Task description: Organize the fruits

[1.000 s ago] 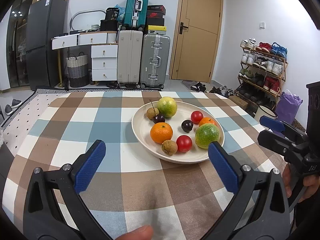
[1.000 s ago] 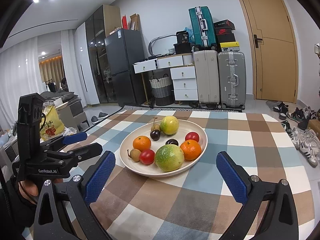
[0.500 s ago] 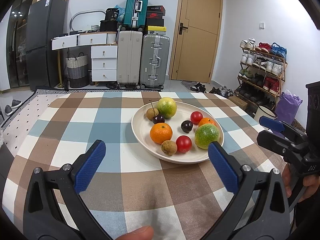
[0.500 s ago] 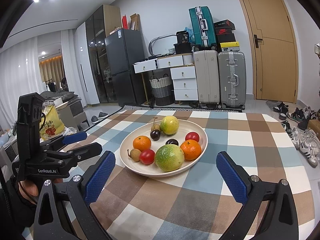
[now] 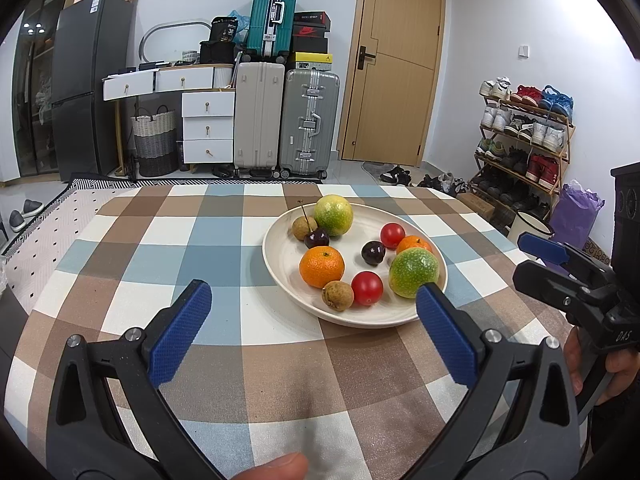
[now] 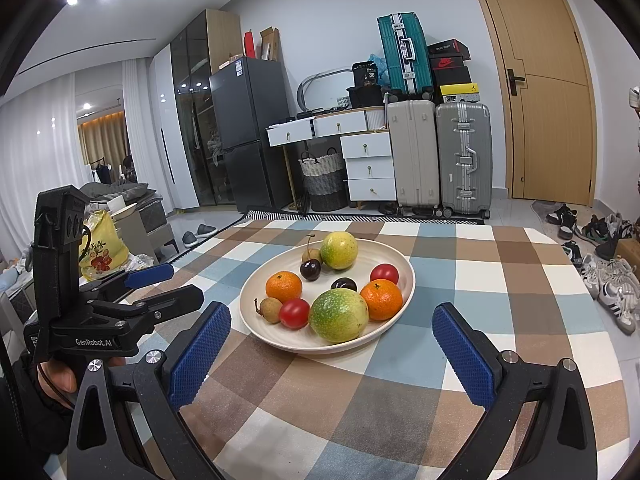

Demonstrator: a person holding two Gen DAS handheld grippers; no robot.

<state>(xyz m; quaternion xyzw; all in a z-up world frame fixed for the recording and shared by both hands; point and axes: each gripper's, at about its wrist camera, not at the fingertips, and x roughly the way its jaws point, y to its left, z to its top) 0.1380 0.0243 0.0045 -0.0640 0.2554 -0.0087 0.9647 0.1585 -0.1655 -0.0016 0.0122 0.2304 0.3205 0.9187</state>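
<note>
Pictured: mixed fruit heaped on a cream plate [image 5: 280, 256] at mid-counter [image 5: 224, 360], checked cloth beneath. Left gripper [image 5: 312, 320] and right gripper [image 6: 330, 346] both poised short of the plate's near rim, fingers spread wide, nothing held. Likely trouble from here: round fruit packed close, so a green passion fruit [image 6: 339, 315] nudged off-centre apt to roll against the tomato [image 6: 295, 313] or orange [image 6: 381, 299]; small longan [image 5: 338, 295] and stemmed cherry [image 5: 317, 238] easily squeezed out or bruised under a hard pinch; plate apt to slide on the cloth. Seen only from the left wrist: shoe rack [image 5: 524, 132] and a thumb tip at bottom edge. Seen only from the right: yellow bag [image 6: 102, 246], curtained room beyond.
</note>
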